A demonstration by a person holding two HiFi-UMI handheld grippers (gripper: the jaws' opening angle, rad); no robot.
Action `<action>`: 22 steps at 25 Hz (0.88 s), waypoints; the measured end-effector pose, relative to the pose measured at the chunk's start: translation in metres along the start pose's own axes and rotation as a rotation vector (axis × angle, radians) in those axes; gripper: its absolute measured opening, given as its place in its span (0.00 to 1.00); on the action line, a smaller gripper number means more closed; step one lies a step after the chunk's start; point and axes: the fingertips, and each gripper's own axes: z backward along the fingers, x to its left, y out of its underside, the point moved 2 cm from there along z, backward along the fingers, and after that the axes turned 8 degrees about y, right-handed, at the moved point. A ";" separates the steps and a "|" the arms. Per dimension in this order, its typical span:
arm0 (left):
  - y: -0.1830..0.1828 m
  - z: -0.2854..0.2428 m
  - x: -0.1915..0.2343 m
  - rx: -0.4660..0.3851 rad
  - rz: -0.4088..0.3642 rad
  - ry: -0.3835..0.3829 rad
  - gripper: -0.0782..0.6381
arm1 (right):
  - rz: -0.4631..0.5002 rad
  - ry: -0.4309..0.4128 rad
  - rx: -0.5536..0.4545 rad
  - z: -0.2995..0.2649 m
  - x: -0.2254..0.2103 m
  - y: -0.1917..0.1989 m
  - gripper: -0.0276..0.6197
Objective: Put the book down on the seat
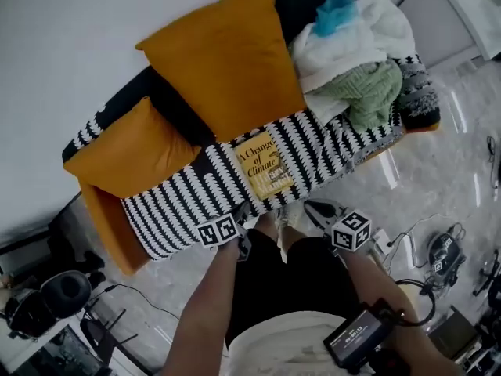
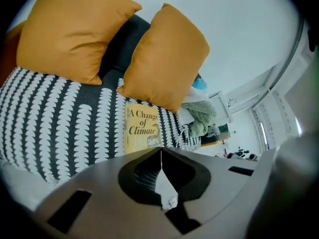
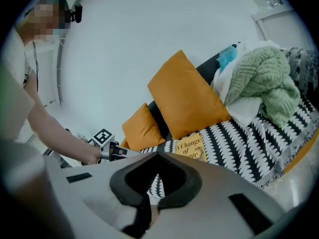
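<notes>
The yellow book (image 1: 264, 165) lies flat and face up on the black-and-white patterned seat (image 1: 180, 206), just in front of the big orange cushion (image 1: 227, 61). Neither gripper touches it. My left gripper (image 1: 241, 212) hovers off the seat's front edge, below and left of the book, its jaws shut with nothing between them. In the left gripper view the book (image 2: 142, 128) shows just beyond the closed tips (image 2: 161, 151). My right gripper (image 1: 315, 208) hangs over the floor to the book's lower right, jaws together and empty (image 3: 157, 156); the book (image 3: 191, 147) lies ahead of it.
A smaller orange cushion (image 1: 129, 151) sits at the seat's left end. A heap of white, green and blue laundry (image 1: 356, 49) fills the right end. Cables and gear (image 1: 446, 257) lie on the pale floor at right; dark equipment (image 1: 47, 300) at lower left.
</notes>
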 end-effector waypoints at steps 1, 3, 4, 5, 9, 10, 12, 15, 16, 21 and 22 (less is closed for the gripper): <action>0.000 0.010 -0.005 -0.007 -0.008 0.000 0.13 | 0.005 -0.007 -0.001 0.004 0.008 0.000 0.06; 0.000 0.027 -0.015 -0.019 -0.033 0.001 0.13 | 0.024 -0.022 0.000 0.013 0.020 0.000 0.06; 0.001 0.035 -0.019 -0.019 -0.050 -0.001 0.13 | 0.032 -0.026 0.001 0.018 0.025 0.000 0.06; 0.001 0.043 -0.022 -0.015 -0.068 -0.005 0.13 | 0.036 -0.030 0.001 0.022 0.029 0.000 0.06; 0.002 0.074 -0.037 0.013 -0.150 -0.035 0.13 | 0.029 -0.029 -0.017 0.041 0.037 -0.006 0.06; 0.002 0.081 -0.044 0.016 -0.166 -0.035 0.13 | 0.028 -0.026 -0.023 0.046 0.037 -0.009 0.06; -0.002 0.095 -0.055 0.013 -0.194 -0.027 0.13 | 0.035 -0.020 -0.035 0.052 0.040 -0.015 0.06; -0.010 0.110 -0.074 0.002 -0.236 0.003 0.13 | 0.062 -0.021 -0.056 0.058 0.053 -0.029 0.06; -0.012 0.113 -0.079 0.001 -0.254 0.013 0.13 | 0.071 -0.022 -0.067 0.061 0.058 -0.035 0.06; -0.019 0.120 -0.096 0.032 -0.345 0.053 0.13 | 0.138 -0.028 -0.115 0.063 0.085 -0.066 0.06; -0.020 0.123 -0.098 0.037 -0.361 0.059 0.13 | 0.157 -0.034 -0.120 0.063 0.092 -0.072 0.06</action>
